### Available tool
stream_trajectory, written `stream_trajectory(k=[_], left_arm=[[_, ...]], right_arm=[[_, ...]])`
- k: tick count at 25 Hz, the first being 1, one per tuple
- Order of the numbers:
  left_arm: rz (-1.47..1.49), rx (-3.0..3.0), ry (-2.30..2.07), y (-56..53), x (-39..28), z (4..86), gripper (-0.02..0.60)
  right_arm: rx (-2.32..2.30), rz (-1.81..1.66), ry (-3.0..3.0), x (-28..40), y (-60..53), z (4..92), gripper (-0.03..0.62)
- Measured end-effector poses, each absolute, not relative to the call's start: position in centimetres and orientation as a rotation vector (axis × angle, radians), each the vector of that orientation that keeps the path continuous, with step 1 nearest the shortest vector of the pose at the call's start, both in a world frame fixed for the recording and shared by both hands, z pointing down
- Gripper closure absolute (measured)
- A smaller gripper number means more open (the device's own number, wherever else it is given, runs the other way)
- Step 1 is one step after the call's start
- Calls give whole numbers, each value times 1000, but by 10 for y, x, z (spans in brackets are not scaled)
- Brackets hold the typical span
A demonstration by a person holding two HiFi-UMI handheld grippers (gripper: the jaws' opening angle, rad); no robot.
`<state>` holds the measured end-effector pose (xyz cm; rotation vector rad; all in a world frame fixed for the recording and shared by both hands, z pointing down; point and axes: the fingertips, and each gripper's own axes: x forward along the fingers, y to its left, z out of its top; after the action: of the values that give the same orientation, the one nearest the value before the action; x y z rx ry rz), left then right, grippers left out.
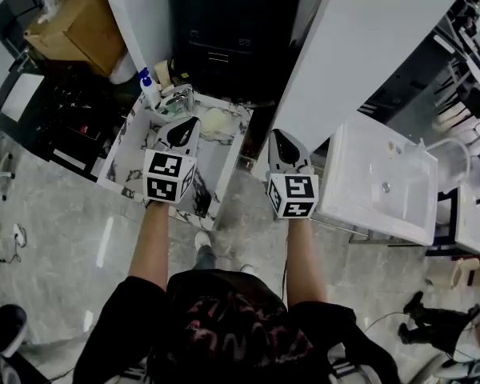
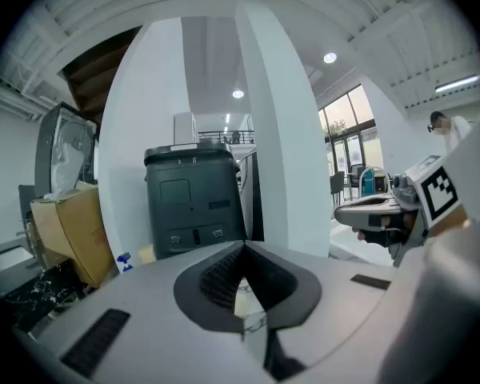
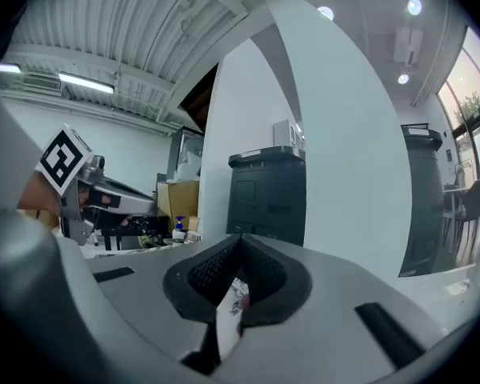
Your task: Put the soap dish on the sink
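Held out from the person's chest, left gripper (image 1: 184, 126) and right gripper (image 1: 282, 139) both show jaws pressed together on nothing, the pale soap dish (image 1: 214, 123) lying on the marbled counter (image 1: 120, 166) just beyond the left one.

Two grey-shelled tools, left gripper (image 1: 182, 128) and right gripper (image 1: 282, 144), black ribbed pads (image 2: 216, 274) inside the jaws, black rectangular slots (image 2: 96, 341) either side of the jaws, white cube (image 1: 170, 177) with black square markers behind each pair of jaws, black short-sleeved T-shirt (image 1: 240, 326), red print
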<state>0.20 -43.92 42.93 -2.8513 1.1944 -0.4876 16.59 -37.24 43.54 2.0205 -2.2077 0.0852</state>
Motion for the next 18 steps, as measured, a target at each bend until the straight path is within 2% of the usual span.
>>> stream_trajectory(k=[18], left_arm=[[-309,-2774,1313,-376,-27,374,566]], right_arm=[[2013,24,-2291,164,-325,400,582]])
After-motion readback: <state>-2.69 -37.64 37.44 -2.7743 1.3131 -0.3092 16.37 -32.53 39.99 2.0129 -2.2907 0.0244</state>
